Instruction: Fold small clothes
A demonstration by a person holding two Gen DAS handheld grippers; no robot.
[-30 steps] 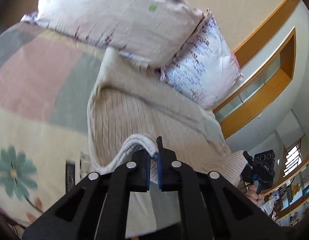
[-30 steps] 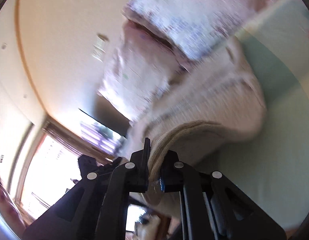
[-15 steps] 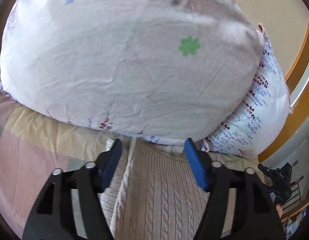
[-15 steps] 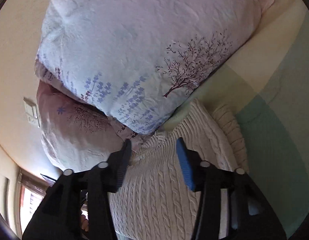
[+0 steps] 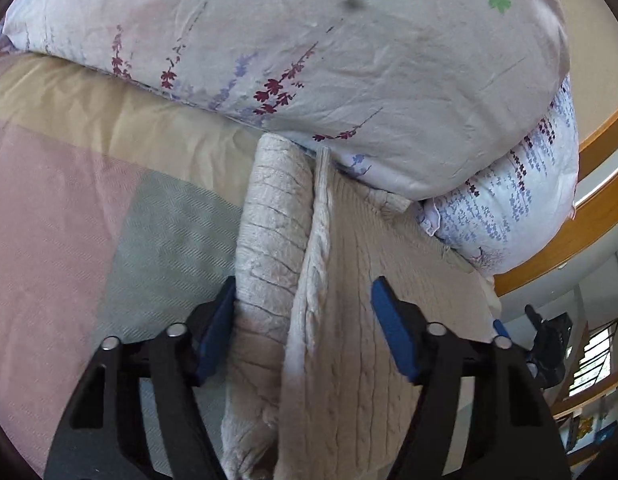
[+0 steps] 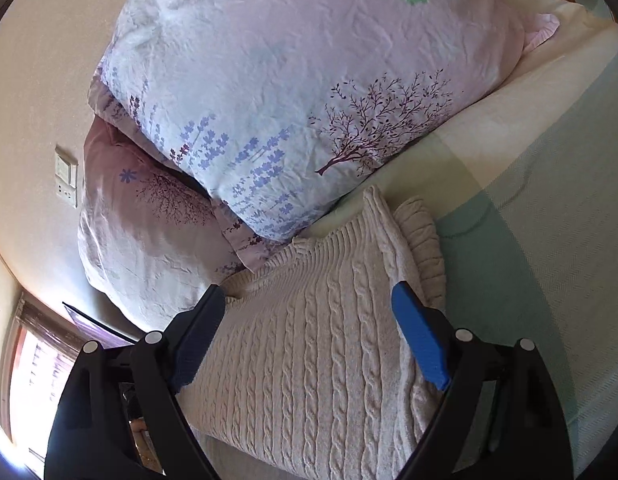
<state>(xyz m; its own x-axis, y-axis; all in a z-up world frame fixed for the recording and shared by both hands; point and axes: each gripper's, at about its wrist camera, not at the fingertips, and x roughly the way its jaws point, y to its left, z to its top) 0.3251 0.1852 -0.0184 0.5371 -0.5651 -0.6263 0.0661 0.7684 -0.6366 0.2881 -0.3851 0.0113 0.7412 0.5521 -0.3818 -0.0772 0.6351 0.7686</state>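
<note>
Both grippers, left (image 5: 303, 326) and right (image 6: 311, 338), just let go: fingers now spread wide over the sweater (image 6: 309, 344), folded on the bed (image 6: 549, 208) against the pillows (image 6: 293, 100). Fold probably done.

You see a bed under a pastel colour-block woven bedspread (image 5: 69, 208), two floral-print pillows (image 6: 293, 92) stacked against a plain beige wall (image 6: 41, 60) carrying a cream switch plate (image 6: 67, 180). A sunlit window (image 6: 33, 364) glows beside it; orange wooden trim (image 5: 597, 208) curves nearby.
</note>
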